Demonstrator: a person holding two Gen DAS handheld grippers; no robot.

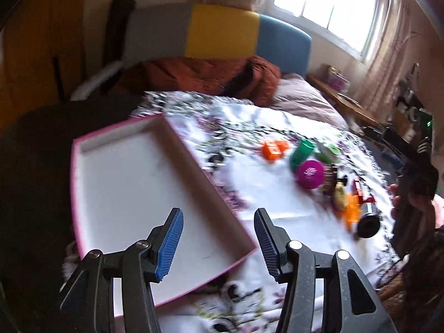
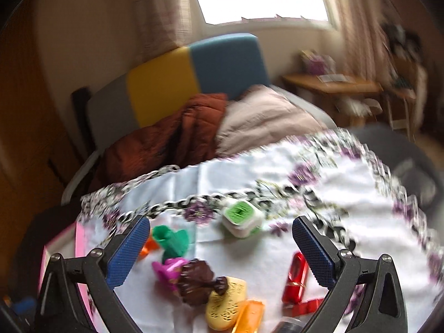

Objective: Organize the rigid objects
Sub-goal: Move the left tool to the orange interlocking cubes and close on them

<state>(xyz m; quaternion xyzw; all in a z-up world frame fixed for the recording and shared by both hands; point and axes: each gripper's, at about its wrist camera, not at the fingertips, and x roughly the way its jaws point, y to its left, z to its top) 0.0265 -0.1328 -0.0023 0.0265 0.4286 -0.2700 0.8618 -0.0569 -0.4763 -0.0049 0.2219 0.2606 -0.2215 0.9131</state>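
Left tongs point(image 1: 218, 245), spread wide and holding nothing, hover over the near corner of the empty pink-rimmed tray point(image 1: 83, 166) on the bed. Right tongs point(image 2: 220, 254), equally wide and empty, hang above the cluster of small rigid objects: magenta lid point(image 1: 309, 174), green container point(image 1: 301, 152), orange block point(image 1: 273, 149), red case point(image 2: 295, 277), yellow piece point(image 2: 226, 304). Likely risks: the soft floral cloth point(image 2: 319, 208) yields under pressure, so round pieces may roll; crowded neighbours may be nudged or pinched together; the tray, apparently tilted on bedding, could tip.
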